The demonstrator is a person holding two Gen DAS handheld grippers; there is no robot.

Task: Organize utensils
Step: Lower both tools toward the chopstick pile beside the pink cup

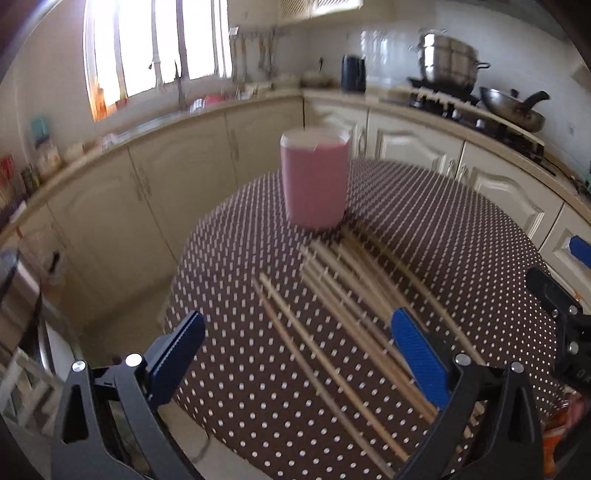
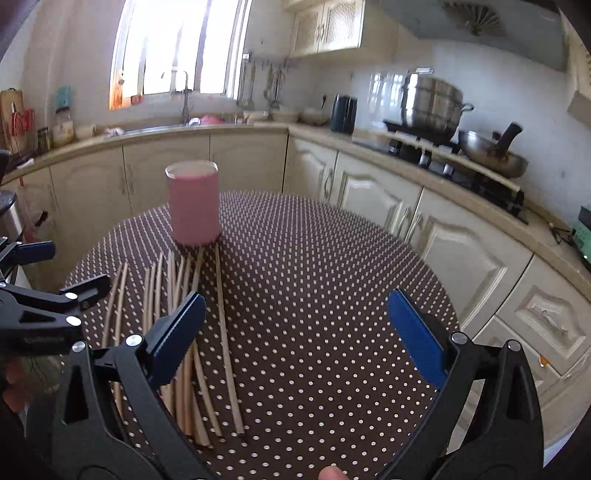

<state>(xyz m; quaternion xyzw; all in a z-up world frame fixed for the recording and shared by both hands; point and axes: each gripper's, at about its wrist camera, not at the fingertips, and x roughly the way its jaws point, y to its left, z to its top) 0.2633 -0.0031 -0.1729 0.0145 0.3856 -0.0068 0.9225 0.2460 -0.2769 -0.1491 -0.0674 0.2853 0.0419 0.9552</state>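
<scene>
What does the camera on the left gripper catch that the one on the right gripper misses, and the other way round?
Only the left wrist view shows the floor beside the table's near-left edge. Only the right wrist view shows the cream upper wall cabinets and a folding fan decoration high on the wall. Both show the tall pink cylindrical holder, the pale wooden chopsticks lying on the brown polka-dot tablecloth, and the steel stockpot.

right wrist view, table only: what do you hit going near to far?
Right hand-held gripper, both fingers open, nothing between them → loose wooden chopsticks lying flat on the dotted tablecloth → upright pink holder just past their far tips → far table edge → cream cabinets.
</scene>
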